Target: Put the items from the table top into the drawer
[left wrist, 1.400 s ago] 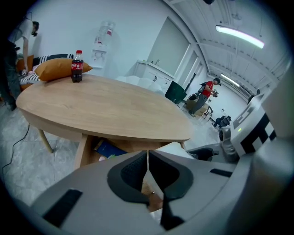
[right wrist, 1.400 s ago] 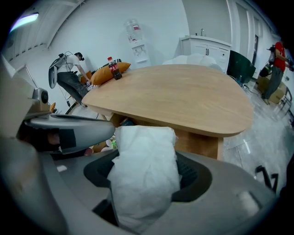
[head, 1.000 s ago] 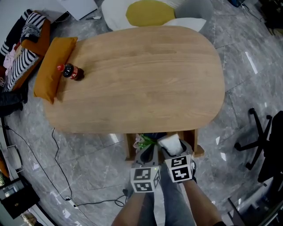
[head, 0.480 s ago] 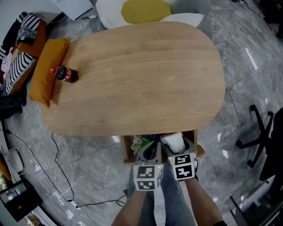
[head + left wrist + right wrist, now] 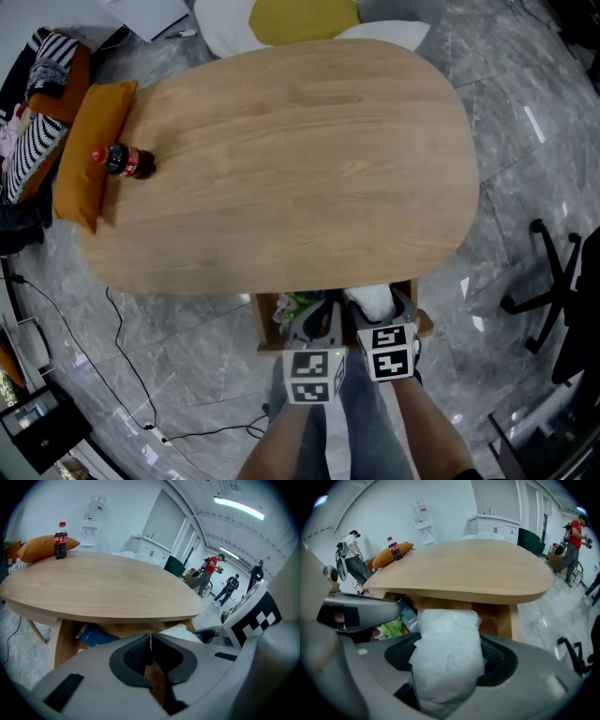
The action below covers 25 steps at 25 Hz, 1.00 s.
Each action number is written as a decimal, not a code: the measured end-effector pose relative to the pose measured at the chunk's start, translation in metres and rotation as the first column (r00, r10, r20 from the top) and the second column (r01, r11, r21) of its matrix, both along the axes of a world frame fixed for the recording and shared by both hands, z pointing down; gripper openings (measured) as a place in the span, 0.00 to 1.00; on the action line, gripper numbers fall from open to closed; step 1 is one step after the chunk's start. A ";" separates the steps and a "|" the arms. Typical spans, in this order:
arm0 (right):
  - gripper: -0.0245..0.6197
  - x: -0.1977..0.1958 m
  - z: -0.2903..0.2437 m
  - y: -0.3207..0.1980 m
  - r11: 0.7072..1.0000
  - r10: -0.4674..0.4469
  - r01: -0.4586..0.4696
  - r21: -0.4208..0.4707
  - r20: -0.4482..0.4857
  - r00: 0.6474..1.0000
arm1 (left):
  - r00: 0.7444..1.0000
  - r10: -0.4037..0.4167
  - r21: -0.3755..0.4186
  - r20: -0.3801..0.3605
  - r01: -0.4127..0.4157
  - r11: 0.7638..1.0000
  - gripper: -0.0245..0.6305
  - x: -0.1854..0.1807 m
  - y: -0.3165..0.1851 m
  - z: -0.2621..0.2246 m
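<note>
Now the fingers [image 5: 502, 660] of our right gripper [image 5: 451, 654] are clenched on a soft white packet [image 5: 446, 634], which hangs just over the open drawer [image 5: 424, 319] under the worktop [image 5: 300, 159]. Just beside it, our left gripper [image 5: 151, 644] has its fingers pressed together with nothing between them. We judge that the step in hand is placing the packet, so the next move calls for lowering it beside the blue book [image 5: 96, 637] and releasing it. A cola bottle [image 5: 122, 161] waits at the far left of the worktop.
</note>
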State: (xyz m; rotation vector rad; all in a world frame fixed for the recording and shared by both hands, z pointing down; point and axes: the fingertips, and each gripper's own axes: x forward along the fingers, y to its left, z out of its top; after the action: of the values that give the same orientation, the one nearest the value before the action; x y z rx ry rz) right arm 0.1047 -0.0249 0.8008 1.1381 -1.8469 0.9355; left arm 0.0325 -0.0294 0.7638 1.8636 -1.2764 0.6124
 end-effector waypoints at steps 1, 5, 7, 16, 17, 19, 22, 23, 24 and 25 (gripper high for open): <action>0.55 0.000 0.002 -0.001 1.000 -0.001 0.001 -0.002 -0.001 1.000 | 1.000 0.000 -0.003 0.000 0.000 1.000 0.07 0.001 -0.001 0.001; 0.56 0.002 0.008 -0.005 1.000 0.003 -0.003 -0.010 -0.007 1.000 | 1.000 -0.002 -0.006 0.001 0.002 1.000 0.07 0.004 -0.003 0.006; 0.56 0.004 0.011 -0.006 1.000 0.006 -0.006 -0.014 -0.012 1.000 | 1.000 -0.002 -0.010 0.000 0.002 1.000 0.07 0.005 -0.004 0.007; 0.58 0.003 0.018 -0.009 1.000 0.008 -0.008 -0.029 -0.022 1.000 | 1.000 0.008 -0.030 -0.001 -0.008 1.000 0.07 0.005 -0.007 0.014; 0.58 0.003 0.018 -0.009 0.999 0.013 -0.014 -0.033 -0.021 1.000 | 1.000 0.008 -0.031 -0.001 -0.009 0.999 0.07 0.005 -0.007 0.014; 0.59 0.003 0.018 -0.008 0.999 0.024 -0.024 -0.040 -0.013 1.000 | 1.000 0.008 -0.034 -0.003 -0.008 0.999 0.07 0.006 -0.006 0.014; 0.63 0.002 0.018 -0.005 0.998 0.033 -0.033 -0.050 0.002 0.999 | 1.000 0.004 -0.040 -0.005 -0.004 0.999 0.07 0.006 -0.005 0.015; 0.65 0.003 0.018 -0.004 0.998 0.036 -0.036 -0.054 0.002 0.999 | 1.000 0.004 -0.042 -0.005 -0.005 0.999 0.07 0.005 -0.004 0.014; 0.65 0.003 0.017 -0.003 0.998 0.041 -0.041 -0.056 0.001 0.999 | 1.000 0.005 -0.043 -0.005 -0.005 0.999 0.07 0.005 -0.004 0.014; 0.67 0.003 0.016 -0.003 0.997 0.048 -0.047 -0.056 0.003 0.999 | 1.000 0.006 -0.044 -0.005 -0.006 0.999 0.07 0.004 -0.004 0.014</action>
State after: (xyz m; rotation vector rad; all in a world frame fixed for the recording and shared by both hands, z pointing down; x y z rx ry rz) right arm 0.1074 -0.0277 0.8172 1.1508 -1.7923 1.0113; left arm 0.0368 -0.0330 0.7781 1.8319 -1.2452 0.6340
